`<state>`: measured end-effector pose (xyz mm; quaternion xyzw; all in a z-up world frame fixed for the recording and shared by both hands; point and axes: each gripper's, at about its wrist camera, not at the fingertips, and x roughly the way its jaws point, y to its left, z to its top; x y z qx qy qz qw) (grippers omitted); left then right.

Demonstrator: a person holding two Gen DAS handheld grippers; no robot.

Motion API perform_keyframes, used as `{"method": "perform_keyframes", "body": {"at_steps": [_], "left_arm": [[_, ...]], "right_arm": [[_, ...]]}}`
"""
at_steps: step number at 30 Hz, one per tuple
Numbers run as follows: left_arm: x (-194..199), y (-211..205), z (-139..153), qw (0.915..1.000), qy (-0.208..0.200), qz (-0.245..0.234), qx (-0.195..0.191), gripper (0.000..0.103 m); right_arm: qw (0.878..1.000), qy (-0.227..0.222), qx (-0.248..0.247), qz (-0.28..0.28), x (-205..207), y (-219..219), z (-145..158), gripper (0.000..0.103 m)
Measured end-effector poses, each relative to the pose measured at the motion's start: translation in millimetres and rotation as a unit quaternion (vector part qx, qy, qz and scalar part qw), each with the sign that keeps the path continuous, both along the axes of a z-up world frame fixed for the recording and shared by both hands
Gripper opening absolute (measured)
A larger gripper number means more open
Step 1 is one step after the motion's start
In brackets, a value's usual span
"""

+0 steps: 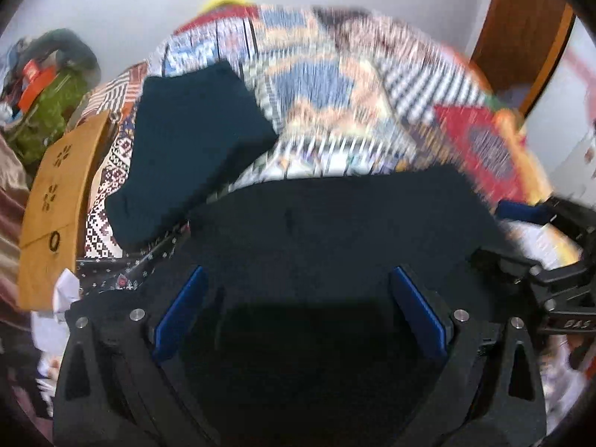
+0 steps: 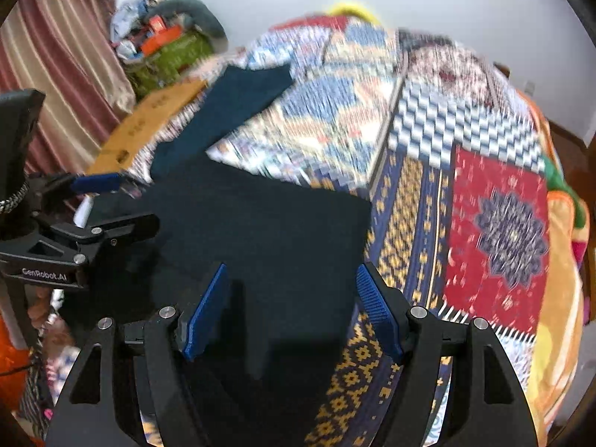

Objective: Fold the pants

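Dark pants (image 2: 260,231) flat on quilt (image 2: 495,231)

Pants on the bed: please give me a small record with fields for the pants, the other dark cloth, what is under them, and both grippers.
pants: dark pants, lying flat, already folded into a broad panel
second cloth: folded teal cloth, lying beyond the pants toward the wall
surface: patchwork quilt under both
left gripper: left gripper, open above the pants, nothing between its pads
right gripper: right gripper, open above the near right corner of the pants, holding nothing
image quality: blurred by motion
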<state>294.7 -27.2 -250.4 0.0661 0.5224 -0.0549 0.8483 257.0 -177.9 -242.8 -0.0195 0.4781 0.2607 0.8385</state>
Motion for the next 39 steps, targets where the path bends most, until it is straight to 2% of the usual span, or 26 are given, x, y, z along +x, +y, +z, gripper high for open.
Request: {"method": "perform_keyframes", "body": {"at_steps": [2,4,9,15,19,23,28,33,36,39], "left_arm": [[-2,0,-7,1.0000,-0.002,-0.004,0.003,0.102],[-7,4,-7,0.9999,-0.010,-0.004,0.002,0.103],[-20,12,-5,0.9998,-0.022,0.003,0.000,0.103],[-46,19,2,0.9987,-0.047,0.015,0.010,0.103],[-60,29,7,0.9993,-0.032,0.020,-0.002,0.103],[-77,43,20,0.9983,-0.042,0.031,0.026,0.103],[-102,84,44,0.9950,-0.057,0.081,0.004,0.103],[-128,132,59,0.9837,-0.087,0.157,-0.014,0.103],[-141,159,52,0.9781,-0.075,0.189,-0.045,0.103],[-154,185,34,0.9718,-0.047,0.218,-0.076,0.103]], "right_arm": [[1.000,0.020,0.003,0.000,0,-4,-15,0.069],[0.999,0.026,0.025,-0.009,-2,-16,-16,0.074],[0.999,0.035,0.034,-0.018,-12,-33,-16,0.074],[0.999,0.026,0.020,-0.028,-32,-46,-13,0.074],[0.999,0.019,0.006,-0.034,-44,-49,-7,0.074],[0.999,0.002,-0.010,-0.032,-54,-46,5,0.074],[0.999,-0.036,0.018,-0.027,-64,-38,39,0.074],[0.995,-0.077,0.059,-0.007,-71,-14,76,0.074],[0.993,-0.092,0.072,0.014,-75,7,85,0.074],[0.993,-0.088,0.069,0.035,-75,32,81,0.074]]}}
